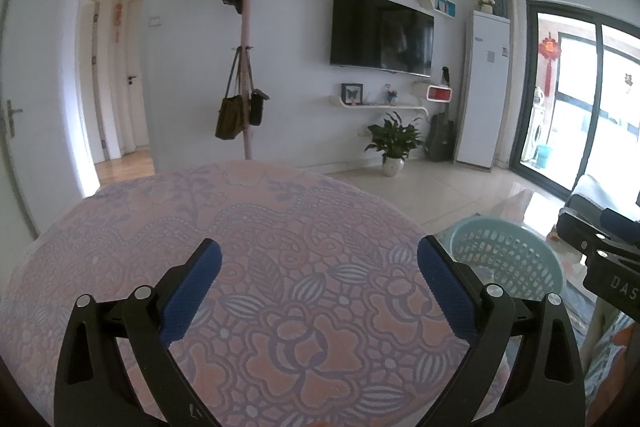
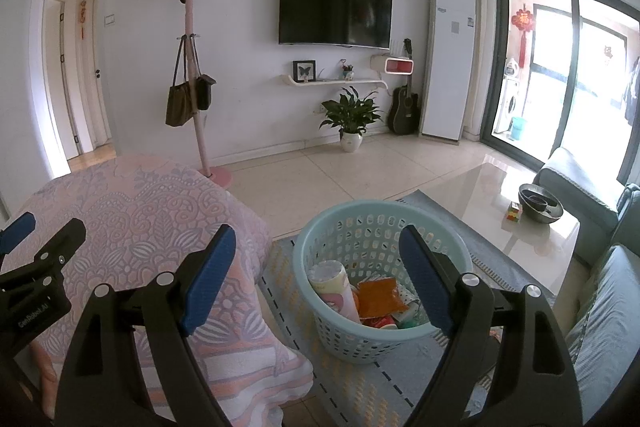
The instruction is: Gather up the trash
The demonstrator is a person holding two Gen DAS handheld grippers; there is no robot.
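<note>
A living room, seen from two hand-held grippers poised over a seat draped in a pink floral cover (image 1: 280,247). At left, the left gripper (image 1: 320,291) hangs above the patterned cloth, its blue pads (image 1: 192,295) spread wide with nothing between them. To its right the right gripper (image 2: 318,279) is likewise released and empty, its jaws framing a pale blue perforated basket (image 2: 340,339) that stands on a striped rug (image 2: 360,387) just beside the covered seat.

The trash sits inside that basket: a cardboard tube (image 2: 334,287) leaning at the left, an orange packet (image 2: 378,297) beside it, and smaller cups and wrappers below, too jumbled to name. These look light and crushable; the tube should be stiff enough to pinch across its middle, while the glossy packet would likely slip and is better taken by an edge. The basket itself seems light plastic, best gripped at its rim.

Only the right wrist view looks into the basket and shows a glass coffee table (image 2: 500,187) bearing a dark bowl (image 2: 540,207). The left wrist view catches just the basket's rim and far inner wall, its contents hidden.
</note>
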